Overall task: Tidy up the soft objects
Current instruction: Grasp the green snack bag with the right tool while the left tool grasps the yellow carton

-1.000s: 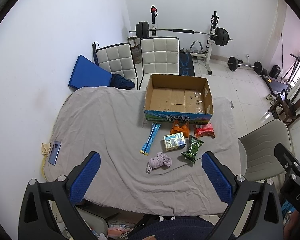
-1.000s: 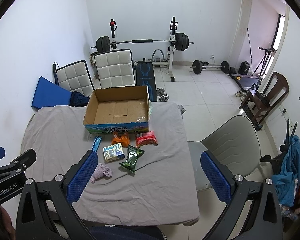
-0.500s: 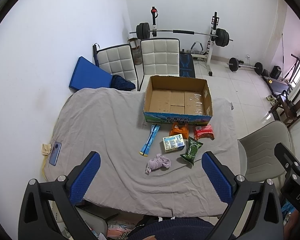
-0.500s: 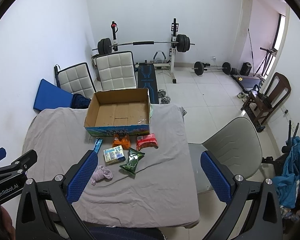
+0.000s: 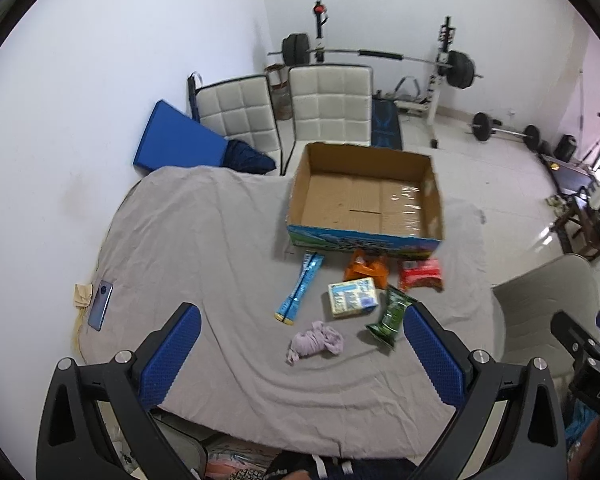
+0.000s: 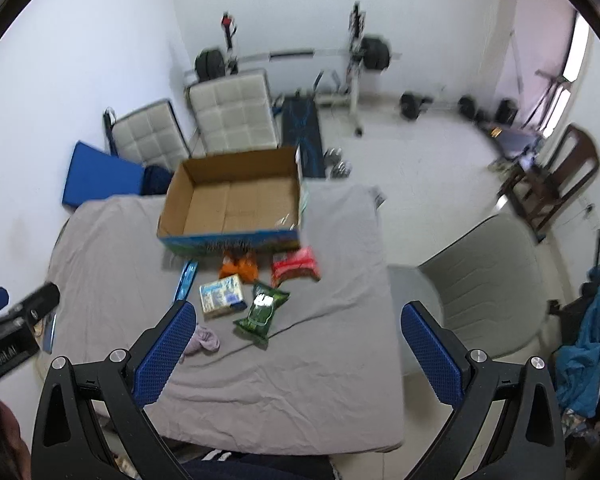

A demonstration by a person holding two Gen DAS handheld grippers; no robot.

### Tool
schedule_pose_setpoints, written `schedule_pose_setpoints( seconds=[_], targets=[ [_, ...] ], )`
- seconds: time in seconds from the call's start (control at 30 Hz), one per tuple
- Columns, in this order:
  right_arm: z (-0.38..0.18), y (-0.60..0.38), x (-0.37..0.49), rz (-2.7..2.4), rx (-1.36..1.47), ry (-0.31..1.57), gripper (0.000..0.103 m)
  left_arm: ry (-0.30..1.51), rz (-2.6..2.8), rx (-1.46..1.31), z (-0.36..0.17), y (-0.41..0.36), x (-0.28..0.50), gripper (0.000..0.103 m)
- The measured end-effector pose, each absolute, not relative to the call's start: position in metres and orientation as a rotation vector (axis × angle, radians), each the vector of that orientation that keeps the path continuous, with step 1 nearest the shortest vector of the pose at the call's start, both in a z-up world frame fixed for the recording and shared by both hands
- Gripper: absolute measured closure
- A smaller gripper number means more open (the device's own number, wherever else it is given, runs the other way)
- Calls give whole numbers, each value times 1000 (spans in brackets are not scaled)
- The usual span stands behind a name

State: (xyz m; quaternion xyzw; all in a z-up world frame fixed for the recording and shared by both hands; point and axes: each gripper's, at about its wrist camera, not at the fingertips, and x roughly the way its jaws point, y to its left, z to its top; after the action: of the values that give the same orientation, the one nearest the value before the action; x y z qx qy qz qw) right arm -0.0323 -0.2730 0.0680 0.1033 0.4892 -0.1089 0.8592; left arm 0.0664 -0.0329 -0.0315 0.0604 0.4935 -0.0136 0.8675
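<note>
Both my left gripper (image 5: 300, 356) and my right gripper (image 6: 296, 354) hang above the near edge of the desk (image 5: 204, 240) with fingers spread wide and nothing between them. The soft things lie in a cluster just at 6 o'clock of the empty cardboard box (image 5: 366, 196): a blue stick pack (image 5: 300, 286), an orange pouch (image 5: 366, 270), a red packet (image 5: 420, 274), a pale tissue pack (image 5: 353, 297), a green packet (image 5: 392, 314) and, nearest me, a crumpled lilac cloth (image 5: 315, 342). They sit close together, some touching, so I judge a wide grab could catch two at once or nudge a neighbour aside. The grey sheet is loose and wrinkled (a low pinch on the cloth may snag it and drag everything). The slick packets may squirt out under a hard squeeze, and the light box may slide if I bump its front wall.
</note>
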Motion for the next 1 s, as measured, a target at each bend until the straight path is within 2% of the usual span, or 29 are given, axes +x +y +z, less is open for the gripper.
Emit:
schedule_pose_setpoints(
  seconds=[0.13, 0.4, 0.57, 0.67, 0.73, 0.77, 0.8, 0.9, 1.0],
  targets=[
    [-2, -288, 14, -203, 252, 1162, 0, 1090, 0, 174, -86, -29, 106, 0],
    [-175, -281, 96, -201, 307, 1456, 0, 1322, -70, 201, -223, -28, 179, 0],
    [-273, -262, 129, -209, 407, 1592, 3, 1415, -185, 236, -282, -43, 209, 0],
    [-316, -254, 139, -202, 499, 1661, 17, 1452, -302, 306, -304, -61, 222, 0],
    [-333, -251, 143, -200, 520, 1684, 34, 1461, -386, 398, -317, -76, 227, 0],
    [-338, -251, 143, -196, 522, 1689, 47, 1466, -435, 450, -323, -86, 226, 0],
    [-340, -252, 141, -201, 511, 1697, 53, 1469, -483, 506, -330, -96, 225, 0],
    [-339, -263, 131, -224, 499, 1698, 59, 1478, -609, 664, -350, -126, 216, 0],
    [-336, -276, 118, -257, 469, 1708, 59, 1480, -680, 791, -373, -154, 210, 0]
  ],
)
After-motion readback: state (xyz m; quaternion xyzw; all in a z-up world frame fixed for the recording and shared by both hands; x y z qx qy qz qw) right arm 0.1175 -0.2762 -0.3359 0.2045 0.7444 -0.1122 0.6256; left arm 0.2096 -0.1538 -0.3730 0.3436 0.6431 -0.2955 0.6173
